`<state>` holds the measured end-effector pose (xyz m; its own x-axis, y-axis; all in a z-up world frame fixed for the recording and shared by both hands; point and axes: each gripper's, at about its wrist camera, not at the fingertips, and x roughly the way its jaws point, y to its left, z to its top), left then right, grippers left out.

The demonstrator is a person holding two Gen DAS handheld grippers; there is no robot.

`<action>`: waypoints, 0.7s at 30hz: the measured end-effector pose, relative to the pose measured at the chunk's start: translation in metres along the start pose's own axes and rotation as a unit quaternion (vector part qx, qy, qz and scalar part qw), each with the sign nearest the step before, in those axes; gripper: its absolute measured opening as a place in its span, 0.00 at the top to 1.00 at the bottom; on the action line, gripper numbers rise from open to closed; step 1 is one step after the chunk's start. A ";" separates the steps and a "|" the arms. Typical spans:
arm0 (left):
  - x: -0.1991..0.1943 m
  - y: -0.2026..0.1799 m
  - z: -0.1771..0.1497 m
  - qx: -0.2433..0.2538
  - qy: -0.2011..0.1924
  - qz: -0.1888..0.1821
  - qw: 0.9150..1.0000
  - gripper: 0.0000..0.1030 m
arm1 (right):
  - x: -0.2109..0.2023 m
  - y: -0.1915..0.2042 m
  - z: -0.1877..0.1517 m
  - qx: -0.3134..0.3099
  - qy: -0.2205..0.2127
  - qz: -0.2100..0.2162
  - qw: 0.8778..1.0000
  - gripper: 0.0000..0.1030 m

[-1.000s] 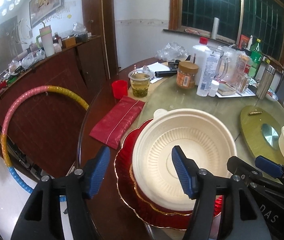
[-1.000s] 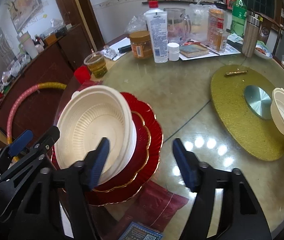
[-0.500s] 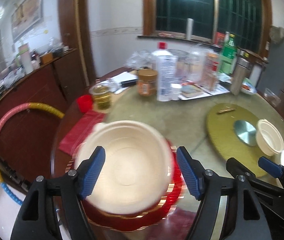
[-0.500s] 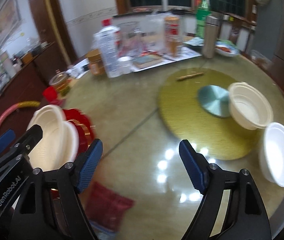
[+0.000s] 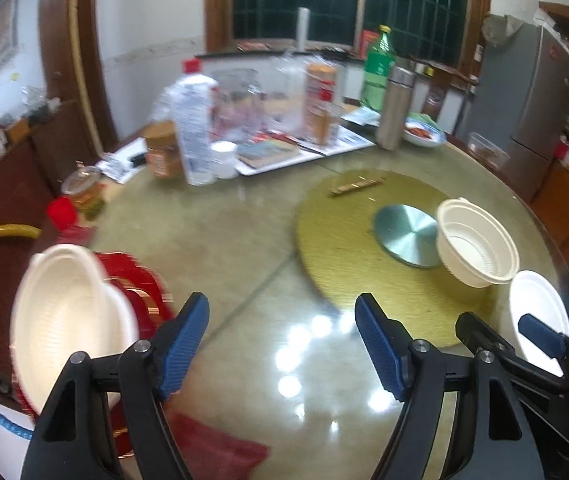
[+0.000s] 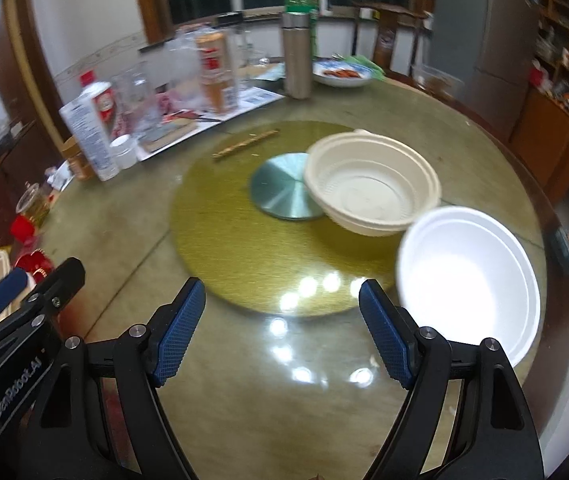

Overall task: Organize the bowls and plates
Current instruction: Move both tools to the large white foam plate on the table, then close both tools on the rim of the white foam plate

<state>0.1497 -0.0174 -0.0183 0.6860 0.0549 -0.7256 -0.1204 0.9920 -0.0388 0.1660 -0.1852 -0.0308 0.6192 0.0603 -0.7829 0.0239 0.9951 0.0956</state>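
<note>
Bare glass tabletop (image 6: pixel 284 380) lies before both grippers. Left gripper (image 5: pixel 282 344) and right gripper (image 6: pixel 282 332) hover level, jaws wide, empty. Cream bowl (image 5: pixel 64 320) on red plates (image 5: pixel 140 300) at left edge; cream bowl stack (image 6: pixel 372 184) and white bowl (image 6: pixel 468 280) far right.

The round table (image 6: pixel 484 92) has a glossy, glass-like top that reflects the ceiling lamps. On it lies a gold disc (image 6: pixel 220 240) with a fine matt grain, and at its centre a brushed metal plate (image 6: pixel 284 188). The cream bowl (image 6: pixel 372 188) is ribbed plastic; the white bowl (image 6: pixel 468 276) looks smoother, perhaps foam, though blur hides it. Both grippers have black matt plastic arms and blue ridged pads (image 5: pixel 184 340).
</note>
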 end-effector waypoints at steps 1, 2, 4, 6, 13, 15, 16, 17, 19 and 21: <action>0.006 -0.006 0.001 0.004 0.008 -0.004 1.000 0.24 | 0.001 -0.011 0.000 0.012 0.004 0.012 1.000 0.22; 0.010 -0.013 0.001 0.007 0.014 -0.009 1.000 0.24 | 0.002 -0.016 0.000 0.020 0.008 0.017 1.000 0.22; 0.018 -0.027 0.001 0.012 0.026 -0.026 0.999 0.24 | -0.001 -0.034 0.000 0.039 0.012 0.027 0.999 0.22; 0.022 -0.039 0.001 0.014 0.030 -0.040 0.999 0.24 | -0.007 -0.050 0.003 0.055 0.006 0.039 0.998 0.22; 0.031 -0.092 0.005 0.027 0.060 -0.104 0.992 0.24 | -0.040 -0.117 0.010 0.114 -0.014 0.048 0.992 0.22; 0.034 -0.109 0.005 0.031 0.071 -0.123 0.989 0.24 | -0.046 -0.142 0.010 0.135 -0.013 0.044 0.990 0.22; 0.035 -0.117 0.004 0.034 0.077 -0.131 0.988 0.24 | -0.047 -0.157 0.008 0.150 -0.010 0.041 0.988 0.22; 0.036 -0.123 0.004 0.037 0.082 -0.136 0.987 0.24 | -0.047 -0.169 0.006 0.164 -0.008 0.039 0.986 0.22; 0.039 -0.138 0.002 0.048 0.091 -0.144 0.984 0.24 | -0.046 -0.189 0.003 0.189 -0.003 0.039 0.981 0.22; 0.040 -0.150 0.000 0.055 0.095 -0.149 0.983 0.24 | -0.042 -0.208 -0.003 0.213 0.005 0.042 0.976 0.22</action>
<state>0.1956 -0.1642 -0.0418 0.5314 -0.2517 -0.8089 0.1510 0.9677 -0.2020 0.1326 -0.3947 -0.0191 0.6256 0.1429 -0.7669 0.2988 0.8642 0.4047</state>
